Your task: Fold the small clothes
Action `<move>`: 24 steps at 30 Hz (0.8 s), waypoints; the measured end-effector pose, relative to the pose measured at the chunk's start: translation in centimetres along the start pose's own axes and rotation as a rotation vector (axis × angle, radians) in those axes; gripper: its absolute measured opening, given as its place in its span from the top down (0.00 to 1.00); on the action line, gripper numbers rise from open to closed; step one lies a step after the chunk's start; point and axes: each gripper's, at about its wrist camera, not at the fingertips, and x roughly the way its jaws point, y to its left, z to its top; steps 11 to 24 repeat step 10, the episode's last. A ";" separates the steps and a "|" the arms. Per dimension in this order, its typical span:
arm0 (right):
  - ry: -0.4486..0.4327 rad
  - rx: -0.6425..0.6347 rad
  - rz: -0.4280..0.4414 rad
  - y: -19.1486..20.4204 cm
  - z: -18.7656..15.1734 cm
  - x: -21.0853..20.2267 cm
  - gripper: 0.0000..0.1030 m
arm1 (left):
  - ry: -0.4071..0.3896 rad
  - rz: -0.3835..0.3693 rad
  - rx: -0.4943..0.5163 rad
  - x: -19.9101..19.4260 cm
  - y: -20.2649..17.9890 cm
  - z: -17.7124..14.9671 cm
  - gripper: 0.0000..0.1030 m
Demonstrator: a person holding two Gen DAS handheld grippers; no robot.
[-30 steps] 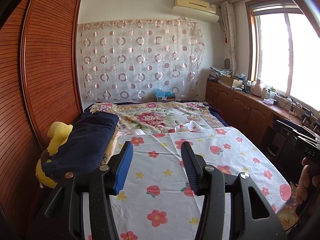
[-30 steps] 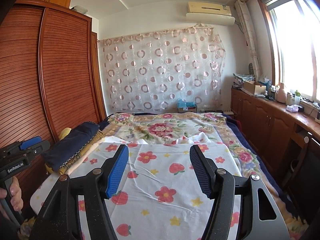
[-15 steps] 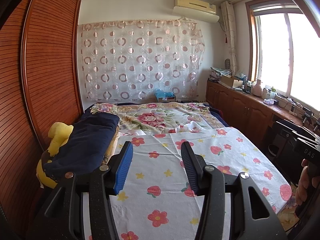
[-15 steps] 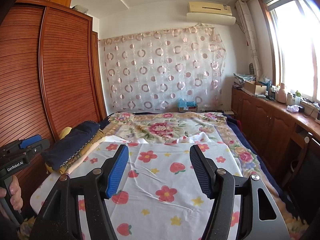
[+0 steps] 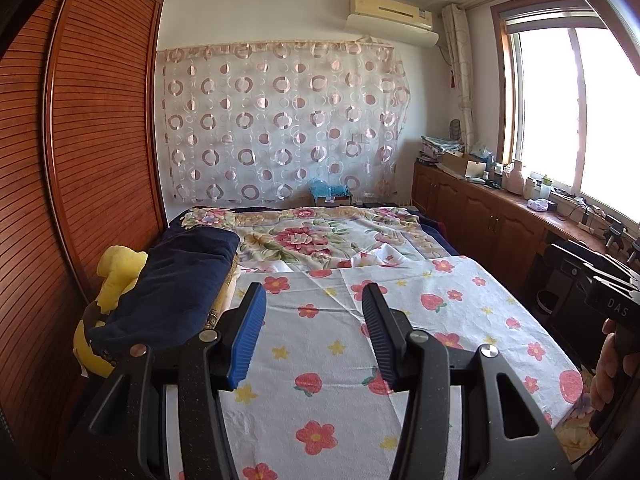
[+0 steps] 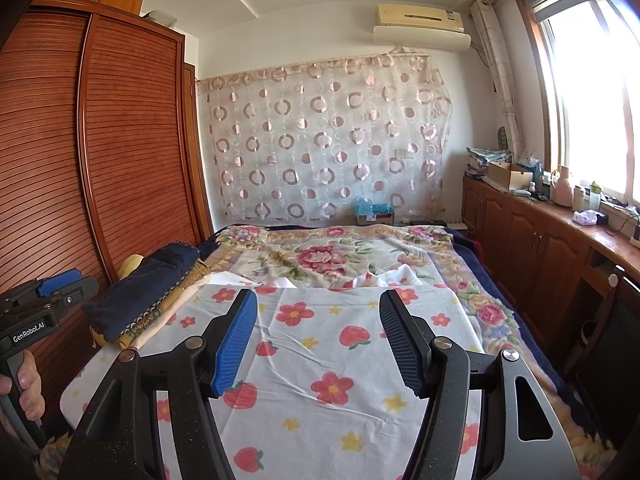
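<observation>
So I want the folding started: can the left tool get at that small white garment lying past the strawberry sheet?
Probably yes: the left tool is open, and only flat sheet lies before the garment.

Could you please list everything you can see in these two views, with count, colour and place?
sheet: one, white with red flowers and strawberries, spread on the near bed
bedspread: one, cream with a large pink floral print, far half of the bed
navy bundle: one, dark blue, left edge of the bed
yellow plush: one, yellow, left of the navy bundle
wardrobe: one, brown slatted wood, left wall
curtain: one, sheer with pink rings, back wall
air conditioner: one, cream, above the curtain
cabinets: one row, brown wood, under the window, cluttered top
left hand-held gripper: one, black with blue pads, open above the sheet
right hand-held gripper: one, black with blue pads, open above the sheet
</observation>
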 end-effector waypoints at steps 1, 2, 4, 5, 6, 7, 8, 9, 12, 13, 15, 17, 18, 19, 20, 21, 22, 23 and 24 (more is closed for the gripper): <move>-0.001 0.000 -0.001 -0.1 0.1 0.0 0.36 | 0.000 0.001 0.000 0.0 0.0 0.0 0.51; 0.000 -0.001 0.002 -0.2 0.1 -0.1 0.36 | 0.000 0.001 0.000 0.0 0.0 0.0 0.51; -0.001 -0.001 0.000 -0.2 0.1 -0.1 0.36 | 0.000 0.000 0.000 0.0 0.0 0.0 0.51; 0.000 -0.001 0.002 -0.3 0.1 -0.1 0.36 | -0.001 -0.001 0.000 0.0 -0.1 0.0 0.51; -0.001 -0.002 0.002 -0.3 0.1 -0.1 0.36 | 0.000 0.000 0.000 0.0 0.0 0.0 0.51; -0.001 -0.002 0.002 -0.3 0.1 -0.1 0.36 | 0.000 -0.001 -0.001 0.0 0.0 -0.1 0.51; -0.001 -0.001 0.002 -0.3 0.1 -0.1 0.36 | 0.000 0.000 0.000 0.0 -0.1 0.0 0.51; -0.001 -0.001 0.002 -0.4 0.1 0.0 0.36 | -0.001 0.001 0.000 0.0 -0.1 -0.1 0.50; -0.001 -0.001 0.002 -0.3 0.1 -0.1 0.36 | 0.000 0.001 0.000 0.0 -0.1 -0.1 0.50; -0.001 -0.001 0.002 -0.3 0.1 -0.1 0.36 | 0.000 0.001 0.000 0.0 -0.1 -0.1 0.50; -0.001 -0.001 0.002 -0.3 0.1 -0.1 0.36 | 0.000 0.001 0.000 0.0 -0.1 -0.1 0.50; -0.001 -0.001 0.002 -0.3 0.1 -0.1 0.36 | 0.000 0.001 0.000 0.0 -0.1 -0.1 0.50; -0.001 -0.001 0.002 -0.3 0.1 -0.1 0.36 | 0.000 0.001 0.000 0.0 -0.1 -0.1 0.50; -0.001 -0.001 0.002 -0.3 0.1 -0.1 0.36 | 0.000 0.001 0.000 0.0 -0.1 -0.1 0.50; -0.001 -0.001 0.002 -0.3 0.1 -0.1 0.36 | 0.000 0.001 0.000 0.0 -0.1 -0.1 0.50; -0.001 -0.001 0.002 -0.3 0.1 -0.1 0.36 | 0.000 0.001 0.000 0.0 -0.1 -0.1 0.50; -0.001 -0.001 0.002 -0.3 0.1 -0.1 0.36 | 0.000 0.001 0.000 0.0 -0.1 -0.1 0.50; -0.001 -0.001 0.002 -0.3 0.1 -0.1 0.36 | 0.000 0.001 0.000 0.0 -0.1 -0.1 0.50; -0.001 -0.001 0.002 -0.3 0.1 -0.1 0.36 | 0.000 0.001 0.000 0.0 -0.1 -0.1 0.50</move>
